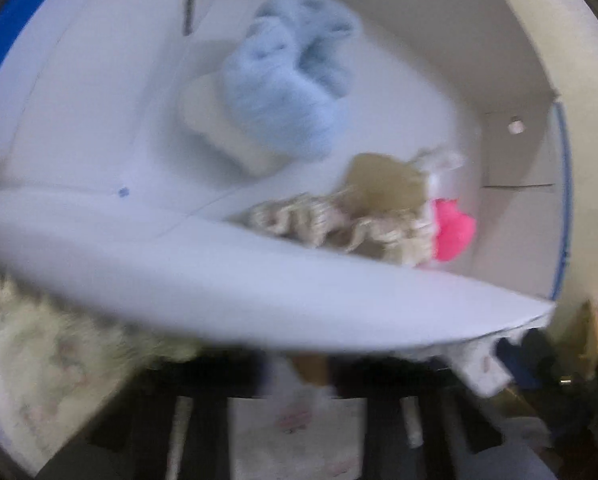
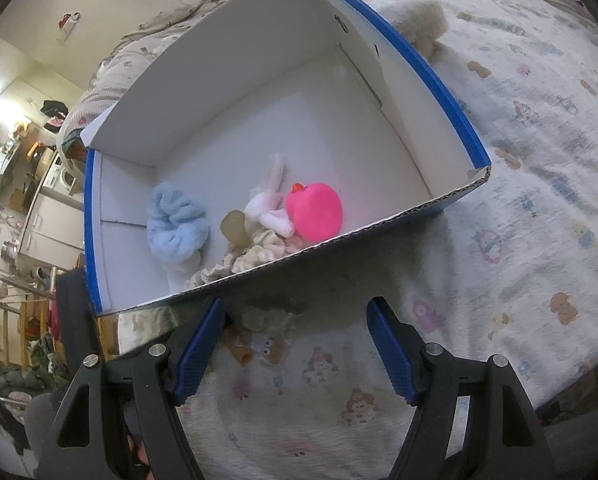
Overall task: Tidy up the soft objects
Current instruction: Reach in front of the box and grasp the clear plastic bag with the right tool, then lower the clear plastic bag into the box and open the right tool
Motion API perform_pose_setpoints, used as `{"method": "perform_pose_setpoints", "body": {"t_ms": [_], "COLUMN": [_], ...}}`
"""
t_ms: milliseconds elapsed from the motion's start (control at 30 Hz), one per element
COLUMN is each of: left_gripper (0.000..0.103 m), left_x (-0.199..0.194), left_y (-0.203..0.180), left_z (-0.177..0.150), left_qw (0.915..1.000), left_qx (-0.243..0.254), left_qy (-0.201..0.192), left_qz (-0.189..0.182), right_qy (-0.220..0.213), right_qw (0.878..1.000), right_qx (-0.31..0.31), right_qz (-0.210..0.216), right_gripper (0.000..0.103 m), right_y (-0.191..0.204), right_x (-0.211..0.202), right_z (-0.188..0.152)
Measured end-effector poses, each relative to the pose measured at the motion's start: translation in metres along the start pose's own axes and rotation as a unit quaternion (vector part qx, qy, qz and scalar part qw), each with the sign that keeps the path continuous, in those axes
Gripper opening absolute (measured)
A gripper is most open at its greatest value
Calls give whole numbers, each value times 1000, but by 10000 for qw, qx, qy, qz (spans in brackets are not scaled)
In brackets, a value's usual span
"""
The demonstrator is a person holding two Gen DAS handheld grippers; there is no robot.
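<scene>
A white cardboard box with blue outer walls point(image 2: 431, 76) lies on the patterned bedspread. Inside it lie a light blue fluffy item point(image 2: 177, 226), a beige ruffled scrunchie point(image 2: 255, 258), a tan soft piece point(image 2: 235, 226), a white-pink plush point(image 2: 269, 204) and a bright pink toy point(image 2: 317, 210). My right gripper point(image 2: 295, 344) is open and empty, just in front of the box's near wall. The left wrist view is blurred; it looks over the box's near wall point(image 1: 219, 280) at the blue item point(image 1: 287, 80), the scrunchie point(image 1: 331, 220) and the pink toy point(image 1: 453, 232). My left gripper's fingers are dark and blurred at the bottom.
A fluffy beige pom-pom point(image 2: 423, 26) lies on the bedspread point(image 2: 539, 200) beyond the box's far right wall. A small brown and beige soft item point(image 2: 259, 336) lies on the bed between my right fingers. Cluttered shelves and clothes point(image 2: 27, 184) stand past the bed's left edge.
</scene>
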State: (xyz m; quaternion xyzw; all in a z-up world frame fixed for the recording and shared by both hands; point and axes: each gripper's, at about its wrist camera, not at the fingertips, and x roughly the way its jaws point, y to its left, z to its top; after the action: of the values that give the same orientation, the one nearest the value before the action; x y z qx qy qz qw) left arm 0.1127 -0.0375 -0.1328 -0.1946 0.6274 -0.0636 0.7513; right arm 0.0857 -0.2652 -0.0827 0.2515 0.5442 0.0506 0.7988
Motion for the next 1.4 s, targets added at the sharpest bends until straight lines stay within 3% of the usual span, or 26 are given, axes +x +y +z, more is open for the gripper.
{"method": "perform_pose_setpoints", "body": {"t_ms": [67, 367, 633, 867, 900, 933, 967, 1033, 1167, 1400], "left_gripper": [4, 3, 3, 3, 3, 3, 3, 3, 3, 3], "left_x": [-2, -21, -66, -87, -88, -90, -90, -90, -88, -98], "left_y": [-3, -4, 13, 45, 47, 51, 51, 55, 52, 28], "left_z": [3, -1, -7, -7, -7, -8, -8, -10, -13, -19], "left_qw": [9995, 9989, 9973, 9958, 9956, 9954, 9953, 9959, 9964, 9904], "left_qx": [71, 151, 567, 573, 555, 533, 525, 473, 466, 868], "left_qy": [17, -16, -446, -557, -568, -588, -590, -554, -486, -805], "left_qz": [-314, -442, 164, 455, 492, 537, 556, 533, 522, 708], "right_qy": [32, 427, 941, 1069, 1063, 1084, 1080, 1073, 1008, 800], "right_qw": [10000, 9989, 9947, 9832, 9820, 9810, 9790, 9767, 9785, 9839], "right_qx": [-25, -170, -307, -1178, -1281, -1354, -1468, -1640, -1674, -1599], "right_qz": [-10, -107, -279, -899, -893, -873, -909, -869, -662, -79], "right_gripper": [78, 78, 78, 78, 71, 52, 43, 15, 12, 12], "right_y": [2, 10, 27, 63, 67, 70, 73, 77, 79, 82], "right_x": [3, 26, 68, 104, 105, 107, 107, 104, 88, 41], "right_z": [0, -6, -10, -21, -23, -25, -27, -30, -39, -45]}}
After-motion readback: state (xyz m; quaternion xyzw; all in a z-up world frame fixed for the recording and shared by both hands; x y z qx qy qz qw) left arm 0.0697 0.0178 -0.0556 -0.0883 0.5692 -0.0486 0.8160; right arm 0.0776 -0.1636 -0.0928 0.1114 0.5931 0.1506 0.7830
